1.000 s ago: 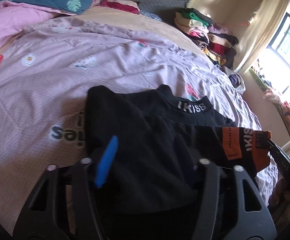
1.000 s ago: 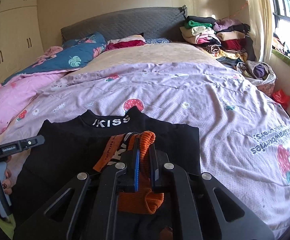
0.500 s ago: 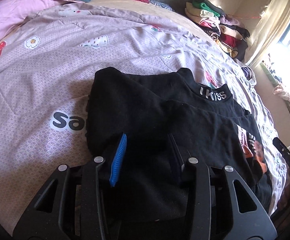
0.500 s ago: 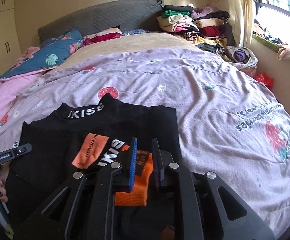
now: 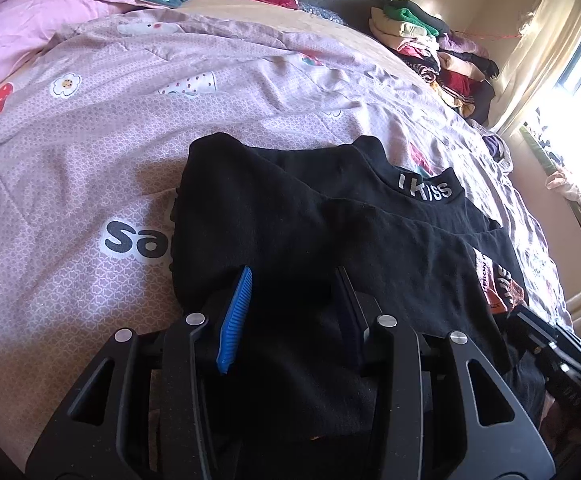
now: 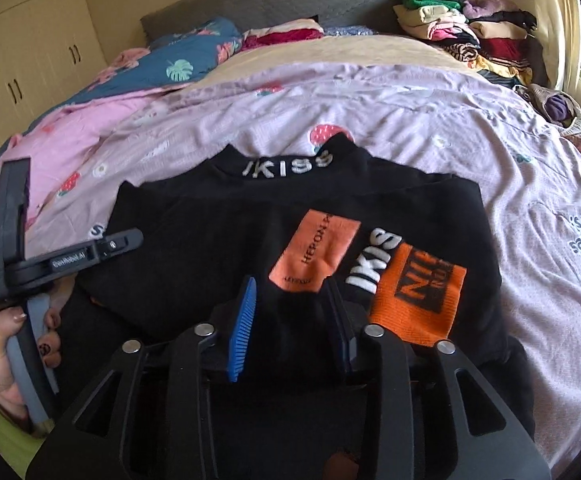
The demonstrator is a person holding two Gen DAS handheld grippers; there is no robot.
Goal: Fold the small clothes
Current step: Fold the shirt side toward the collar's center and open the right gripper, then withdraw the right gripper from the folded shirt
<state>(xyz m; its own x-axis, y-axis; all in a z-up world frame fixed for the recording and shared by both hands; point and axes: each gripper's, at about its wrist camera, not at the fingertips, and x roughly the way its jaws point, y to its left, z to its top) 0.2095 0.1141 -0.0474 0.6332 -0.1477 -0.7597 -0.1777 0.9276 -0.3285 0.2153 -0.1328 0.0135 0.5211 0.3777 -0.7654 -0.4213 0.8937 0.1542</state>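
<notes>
Bedroom: sunlit, with a grey quilted headboard (image 6: 274, 4) at the far end of the bed and cream wardrobe doors (image 6: 38, 52) at the far left.
Bed cover: a lilac quilt printed with strawberries and lettering (image 6: 430, 120) spreads over the bed.
Garment: a black knit top with white "IKISS" lettering on its collar (image 6: 226, 248) lies flat near the bed's near edge, collar toward the headboard, with an orange-cuffed sleeve (image 6: 414, 300) folded across its front.
Left gripper (image 5: 290, 312): low over the top's near left part, fingers spread with black cloth showing between them, nothing pinched.
Right gripper (image 6: 290, 312): over the top's near edge beside the orange cuff, fingers spread, pinching nothing.
Pile: a stack of folded clothes in mixed colours (image 6: 470, 36) sits at the bed's far right corner.
Pillow: a dark blue leaf-print pillow (image 6: 186, 60) lies at the far left by the headboard.
</notes>
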